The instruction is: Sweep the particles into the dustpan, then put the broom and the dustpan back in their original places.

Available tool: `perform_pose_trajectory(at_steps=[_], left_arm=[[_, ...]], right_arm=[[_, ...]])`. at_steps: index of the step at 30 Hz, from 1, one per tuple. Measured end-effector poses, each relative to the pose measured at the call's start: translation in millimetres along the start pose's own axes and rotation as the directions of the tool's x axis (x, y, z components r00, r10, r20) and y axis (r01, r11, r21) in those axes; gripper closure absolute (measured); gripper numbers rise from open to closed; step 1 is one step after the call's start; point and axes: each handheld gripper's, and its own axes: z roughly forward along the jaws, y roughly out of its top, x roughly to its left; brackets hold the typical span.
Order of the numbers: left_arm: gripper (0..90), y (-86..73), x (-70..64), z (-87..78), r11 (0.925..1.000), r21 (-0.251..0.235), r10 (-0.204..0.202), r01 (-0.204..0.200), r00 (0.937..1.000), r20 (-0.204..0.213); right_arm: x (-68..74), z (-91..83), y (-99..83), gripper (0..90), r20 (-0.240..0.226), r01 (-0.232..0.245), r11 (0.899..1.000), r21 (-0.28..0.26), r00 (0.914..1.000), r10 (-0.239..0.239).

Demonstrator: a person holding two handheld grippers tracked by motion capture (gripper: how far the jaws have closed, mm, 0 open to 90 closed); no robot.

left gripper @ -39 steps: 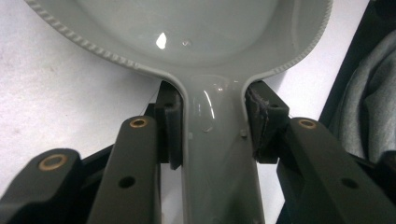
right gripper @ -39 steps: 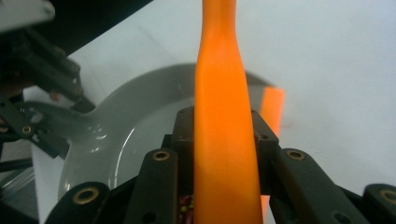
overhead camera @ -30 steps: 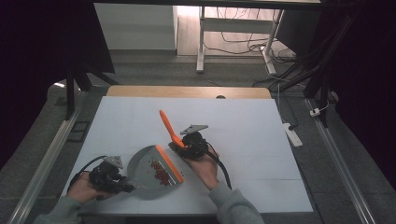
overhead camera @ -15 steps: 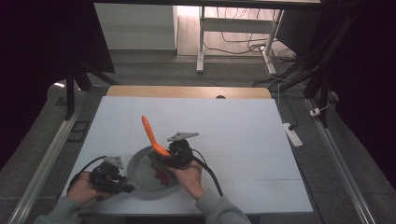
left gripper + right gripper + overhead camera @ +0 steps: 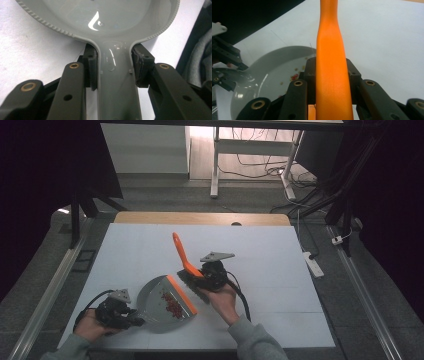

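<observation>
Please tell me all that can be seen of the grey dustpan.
The dustpan is glossy grey plastic, with a rounded, ridged back rim and an orange strip along its front lip. It lies on the white table, mouth toward the brush. Small red crumbs lie inside. The left gripper clamps its grey handle from both sides.

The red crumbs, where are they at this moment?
In the high view, the red crumbs lie inside the grey dustpan, near its orange front edge, at the table's near left, just left of the brush.
</observation>
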Motion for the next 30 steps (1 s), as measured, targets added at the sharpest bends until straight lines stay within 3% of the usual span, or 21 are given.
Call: perform_pose_trajectory(at_steps=[10,15,23,27,30], left_arm=[[61.8,-5.1,3.0,-1.5,0.9976,-0.052,-0.049,0.046,0.997,-0.059],[61.8,-8.7,2.4,-7.3,0.9914,-0.103,-0.089,0.081,0.9935,-0.071],[61.8,-5.6,-3.4,-12.8,0.9708,-0.192,-0.165,0.144,0.9812,-0.1],[61.7,-5.8,-5.5,-12.3,0.9599,-0.212,-0.212,0.184,0.9705,-0.116],[61.8,-6.9,-5.8,-13.0,0.9498,-0.228,-0.247,0.214,0.9611,-0.124]], right_arm=[[-29.6,-26.1,-8.2,70.8,0.022,0.019,1.0,0.001,0.9996,-0.019],[-40.9,-42.4,-14.3,70.8,0.012,0.044,0.999,-0.004,0.999,-0.044],[-49.4,-73.0,-29.1,70.8,0.008,0.066,0.998,-0.018,0.9978,-0.066],[-55.6,-86.6,-38.6,70.8,0.014,0.065,0.998,-0.015,0.9978,-0.065],[-62.6,-97.3,-44.2,70.8,0.012,0.038,0.999,-0.016,0.9992,-0.037]])
